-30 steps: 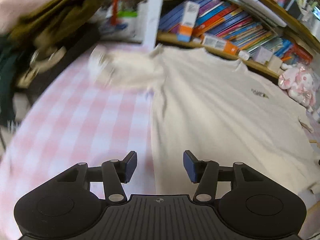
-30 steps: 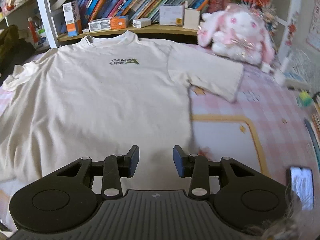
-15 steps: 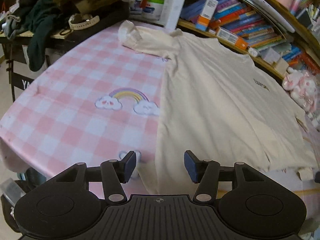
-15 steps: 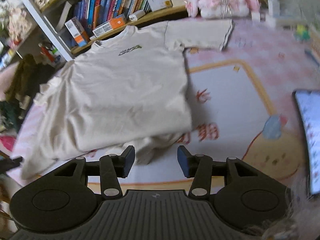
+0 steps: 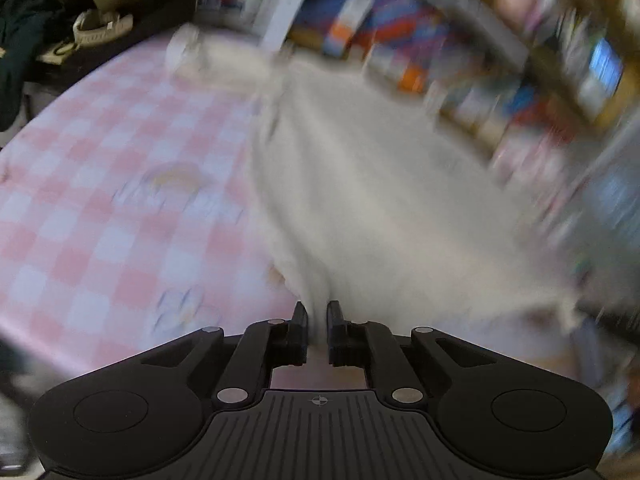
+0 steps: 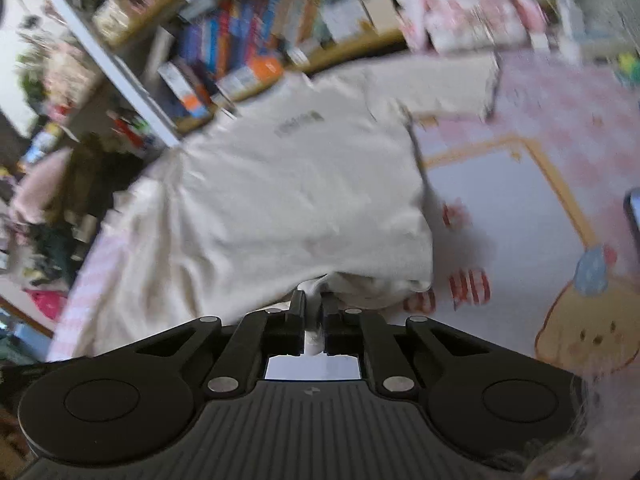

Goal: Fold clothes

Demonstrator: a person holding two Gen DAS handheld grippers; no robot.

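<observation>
A cream T-shirt (image 5: 380, 200) lies spread on a pink checked tablecloth (image 5: 100, 208), collar towards the bookshelf. My left gripper (image 5: 317, 312) is shut on the shirt's bottom hem at its left corner. In the right wrist view the same T-shirt (image 6: 288, 192) shows its small chest print, and my right gripper (image 6: 313, 300) is shut on the bottom hem near the right corner, where the cloth bunches up. Both views are blurred by motion.
A bookshelf (image 6: 240, 52) full of books runs along the far edge. A pink plush rabbit (image 6: 472, 8) sits at the back right. Dark clothes (image 5: 48, 12) are piled at the back left. A phone (image 6: 634, 216) lies at the right edge on a cartoon mat (image 6: 520, 216).
Both grippers were open half a second ago and have closed on the shirt's bottom hem. The hem is now lifted and bunched, and both views are moving fast.
</observation>
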